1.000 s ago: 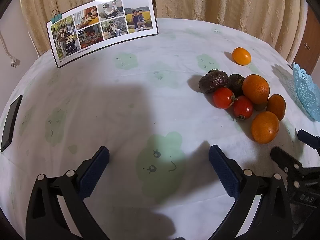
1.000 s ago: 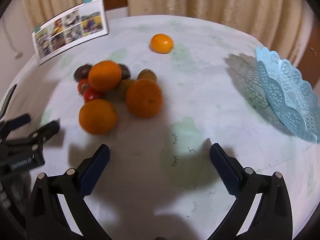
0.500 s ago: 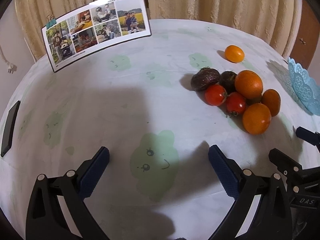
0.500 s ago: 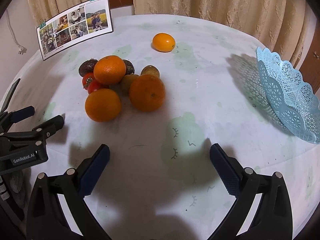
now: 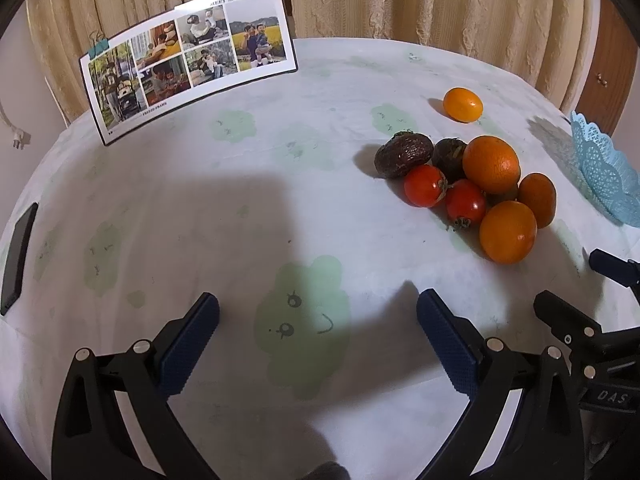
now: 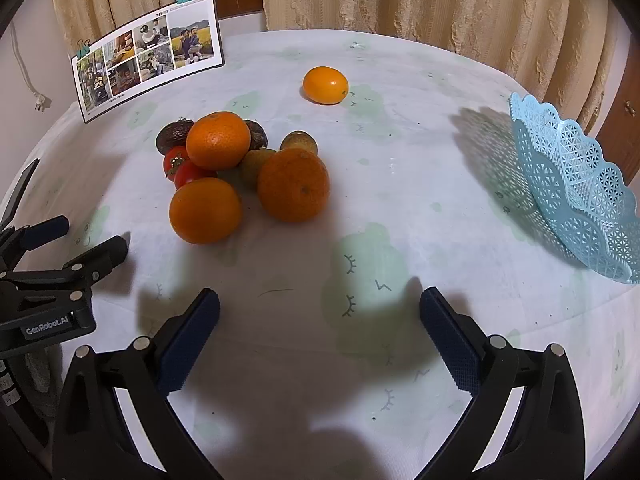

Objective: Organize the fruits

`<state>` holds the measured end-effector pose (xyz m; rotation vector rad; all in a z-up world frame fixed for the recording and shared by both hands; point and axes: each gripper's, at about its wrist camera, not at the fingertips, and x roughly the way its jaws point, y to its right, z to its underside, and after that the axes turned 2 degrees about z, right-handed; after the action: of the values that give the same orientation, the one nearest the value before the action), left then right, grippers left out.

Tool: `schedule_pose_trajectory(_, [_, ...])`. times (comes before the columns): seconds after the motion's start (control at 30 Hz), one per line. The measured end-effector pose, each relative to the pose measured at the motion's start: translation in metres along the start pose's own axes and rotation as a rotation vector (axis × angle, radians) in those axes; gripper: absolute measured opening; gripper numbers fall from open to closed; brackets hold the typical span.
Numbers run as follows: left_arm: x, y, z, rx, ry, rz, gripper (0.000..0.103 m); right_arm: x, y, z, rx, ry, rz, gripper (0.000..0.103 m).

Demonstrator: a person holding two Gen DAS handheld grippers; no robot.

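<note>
A pile of fruit lies on the round table: three oranges [image 6: 293, 184], two red tomatoes [image 5: 425, 185], two dark wrinkled fruits [image 5: 403, 154] and small brown-green fruits [image 6: 256, 163]. One small yellow-orange fruit [image 6: 325, 85] sits alone farther back. A light blue lattice basket [image 6: 572, 192] stands tilted at the right edge. My right gripper [image 6: 319, 326] is open over bare cloth in front of the pile, holding nothing. My left gripper [image 5: 318, 328] is open too, left of the pile and empty.
A photo card [image 5: 188, 54] with binder clips stands at the back left. A dark phone [image 5: 18, 254] lies at the left edge. Curtains [image 6: 420, 0] hang behind the table. The cloth with green cloud prints [image 5: 300, 320] covers the table.
Both grippers have drawn back slightly, so the fruit pile looks a little farther in both views. Nothing was taken hold of and the fruit has not moved.
</note>
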<state>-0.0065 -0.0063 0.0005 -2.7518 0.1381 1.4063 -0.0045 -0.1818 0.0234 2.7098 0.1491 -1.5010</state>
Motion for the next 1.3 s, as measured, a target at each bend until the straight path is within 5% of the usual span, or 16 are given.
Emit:
schedule_pose_trajectory(0.63, [-0.001, 0.001, 0.0, 0.034, -0.003, 0.035, 0.098, 0.0, 0.001, 0.001, 0.005, 0.003, -0.003, 0.101])
schedule_pose_trajectory(0.97, [-0.011, 0.007, -0.007, 0.097, 0.046, -0.001, 0.098, -0.011, 0.027, 0.002, 0.122, 0.056, -0.091, 0.101])
schedule_pose_trajectory(1.3, [-0.024, 0.019, -0.042, 0.123, 0.089, 0.084, 0.098, -0.025, 0.041, 0.003, 0.201, 0.133, -0.141, 0.101])
